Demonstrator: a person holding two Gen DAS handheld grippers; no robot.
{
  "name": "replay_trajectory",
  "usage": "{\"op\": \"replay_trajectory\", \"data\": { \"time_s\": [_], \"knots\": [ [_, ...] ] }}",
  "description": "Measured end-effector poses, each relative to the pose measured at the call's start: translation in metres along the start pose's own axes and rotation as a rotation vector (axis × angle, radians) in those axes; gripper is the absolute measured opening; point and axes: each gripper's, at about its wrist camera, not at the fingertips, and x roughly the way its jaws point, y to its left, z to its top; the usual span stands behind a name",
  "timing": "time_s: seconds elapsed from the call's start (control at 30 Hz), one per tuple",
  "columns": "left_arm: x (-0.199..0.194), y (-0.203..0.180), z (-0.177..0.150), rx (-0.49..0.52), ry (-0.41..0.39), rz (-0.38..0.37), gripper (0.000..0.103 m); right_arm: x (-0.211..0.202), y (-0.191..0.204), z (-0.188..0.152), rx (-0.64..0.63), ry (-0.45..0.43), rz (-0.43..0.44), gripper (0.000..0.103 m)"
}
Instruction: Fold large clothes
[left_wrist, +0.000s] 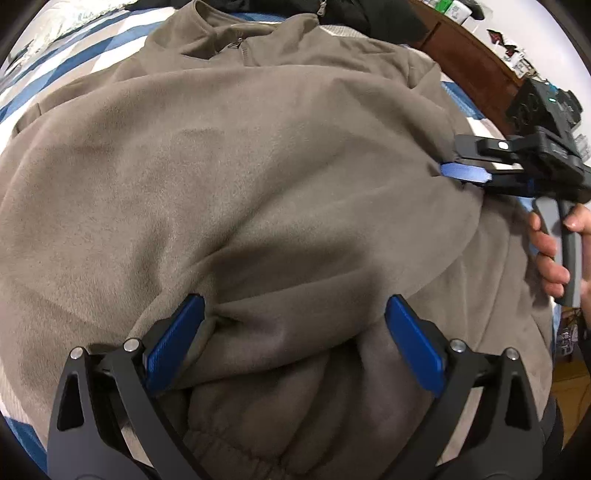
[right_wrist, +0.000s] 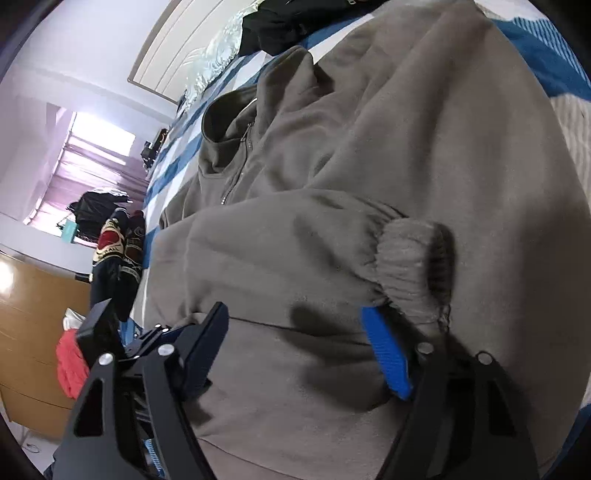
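Lying folded on the bed (left_wrist: 44, 74), taupe fleece jacket (left_wrist: 258, 166)

Jacket (left_wrist: 258, 166) on bed (left_wrist: 55, 74)

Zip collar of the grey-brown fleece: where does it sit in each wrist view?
Left wrist: zip collar at top centre, far end of the fleece, beyond the open left gripper.
Right wrist: zip collar left of centre in the upper half, above the open right gripper.
Shared landmark: the blue-and-white checked bedding beside the collar.
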Motion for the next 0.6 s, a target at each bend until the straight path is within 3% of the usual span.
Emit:
{"op": "replay_trajectory", "data": {
  "time_s": [0.07,0.13,0.17,0.2,0.4,0.6],
  "knots": [
    [-0.006,-0.012,-0.001,0.031,0.004,0.051,0.096,-0.007,0.012,-0.007,-0.027,0.002,-0.046,0.075],
    [-0.018,-0.030,-0.004,0.081,0.008,0.106,0.096,-0.018,0.034,-0.019,-0.066,-0.005,-0.081,0.086],
    [-0.029,-0.041,-0.010,0.102,-0.002,0.111,0.096,-0.024,0.042,-0.026,-0.072,-0.014,-0.075,0.096],
    [-0.037,-0.046,-0.015,0.108,-0.011,0.104,0.096,-0.031,0.052,-0.034,-0.079,-0.024,-0.056,0.098],
    [-0.085,-0.077,-0.075,0.070,-0.084,0.025,0.096,-0.058,0.099,-0.109,-0.214,-0.038,0.023,0.098],
    [-0.099,-0.093,-0.140,-0.042,-0.133,0.017,0.096,-0.078,0.079,-0.213,-0.070,-0.117,0.060,0.098]
  ]
}}
